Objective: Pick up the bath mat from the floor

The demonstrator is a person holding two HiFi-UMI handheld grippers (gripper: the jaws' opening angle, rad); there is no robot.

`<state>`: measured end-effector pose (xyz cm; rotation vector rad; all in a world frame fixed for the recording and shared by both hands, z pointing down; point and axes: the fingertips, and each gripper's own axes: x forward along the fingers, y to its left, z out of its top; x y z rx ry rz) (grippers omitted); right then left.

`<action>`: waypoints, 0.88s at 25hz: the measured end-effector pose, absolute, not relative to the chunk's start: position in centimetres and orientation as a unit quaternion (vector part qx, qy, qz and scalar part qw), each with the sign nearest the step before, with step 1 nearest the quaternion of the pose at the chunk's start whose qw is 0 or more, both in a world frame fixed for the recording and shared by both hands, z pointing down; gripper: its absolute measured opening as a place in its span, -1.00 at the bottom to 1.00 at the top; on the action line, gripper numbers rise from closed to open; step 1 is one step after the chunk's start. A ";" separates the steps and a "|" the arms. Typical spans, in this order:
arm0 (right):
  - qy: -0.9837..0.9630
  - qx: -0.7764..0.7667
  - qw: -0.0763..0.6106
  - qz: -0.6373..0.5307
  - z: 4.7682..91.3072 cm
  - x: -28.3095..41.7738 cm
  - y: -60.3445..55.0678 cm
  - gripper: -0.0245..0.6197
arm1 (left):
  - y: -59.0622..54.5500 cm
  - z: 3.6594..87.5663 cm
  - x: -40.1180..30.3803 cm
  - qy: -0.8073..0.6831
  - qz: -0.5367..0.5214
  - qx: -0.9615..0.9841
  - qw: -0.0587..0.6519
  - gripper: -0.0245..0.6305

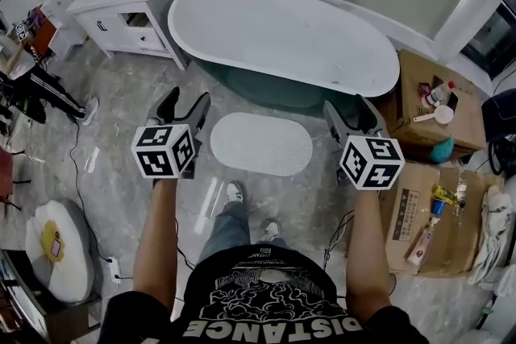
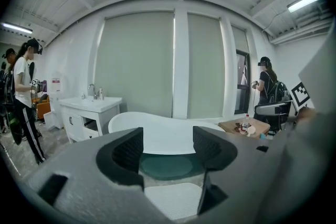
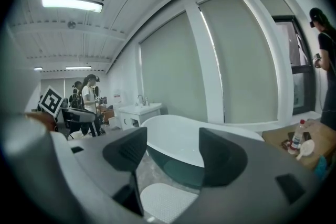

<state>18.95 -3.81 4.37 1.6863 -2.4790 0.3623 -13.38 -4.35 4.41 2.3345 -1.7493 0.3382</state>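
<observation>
White oval textured bath mat lies flat, below and between left gripper and right gripper, both sets of fingers wide, empty. Risk: fingers skate over its apparently thin edge.

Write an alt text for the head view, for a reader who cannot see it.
A person holds the left gripper and the right gripper, both open and empty; between them a white oval bath mat lies flat on the floor, beside a bathtub.

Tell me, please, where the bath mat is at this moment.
In the head view, the bath mat lies flat on the floor at centre, just in front of the bathtub, showing between the left gripper and the right gripper.
</observation>
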 end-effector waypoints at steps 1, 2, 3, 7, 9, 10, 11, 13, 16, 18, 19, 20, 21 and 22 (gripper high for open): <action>-0.818 0.560 0.060 0.118 4.3 18.7 -4.3 0.00 | -5.0 4.4 -13.6 -0.591 0.114 0.792 0.101 0.00; -0.816 0.563 0.060 0.117 4.3 18.5 -4.9 0.00 | -5.8 4.3 -14.0 -0.590 0.113 0.793 0.100 0.00; -0.814 0.566 0.060 0.117 4.2 18.2 -5.6 0.00 | -6.7 4.3 -14.4 -0.588 0.112 0.795 0.099 0.00; -0.801 0.583 0.062 0.116 4.4 17.4 -8.7 0.00 | -10.9 4.8 -15.8 -0.577 0.111 0.803 0.099 0.00; -0.794 0.594 0.063 0.116 4.4 16.9 -10.5 0.00 | -13.4 5.1 -16.6 -0.570 0.110 0.808 0.103 0.00; -0.790 0.599 0.063 0.116 4.4 16.5 -11.4 0.00 | -14.6 5.3 -17.0 -0.566 0.109 0.810 0.105 0.00; -0.786 0.603 0.063 0.117 4.3 16.2 -12.2 0.00 | -15.8 5.4 -17.5 -0.562 0.110 0.813 0.106 0.00; -0.779 0.612 0.064 0.119 4.3 15.5 -13.8 0.00 | -18.1 5.6 -18.5 -0.555 0.110 0.817 0.109 0.00; -0.768 0.625 0.066 0.122 4.5 14.6 -15.7 0.00 | -21.2 6.1 -19.5 -0.543 0.110 0.825 0.113 0.00; -0.761 0.633 0.073 0.125 4.9 14.2 -16.6 0.00 | -22.8 6.6 -20.0 -0.534 0.113 0.829 0.118 0.00; -0.758 0.636 0.077 0.127 5.1 14.0 -17.1 0.00 | -23.6 7.0 -20.1 -0.530 0.115 0.832 0.121 0.01; -0.755 0.638 0.081 0.130 5.4 13.9 -17.5 0.00 | -24.3 7.4 -20.2 -0.526 0.116 0.833 0.125 0.01; -0.752 0.640 0.085 0.134 5.8 13.8 -17.8 0.00 | -24.9 7.8 -20.3 -0.522 0.118 0.835 0.129 0.01; -0.749 0.642 0.089 0.138 6.3 13.7 -18.1 0.00 | -25.4 8.4 -20.4 -0.518 0.120 0.837 0.133 0.01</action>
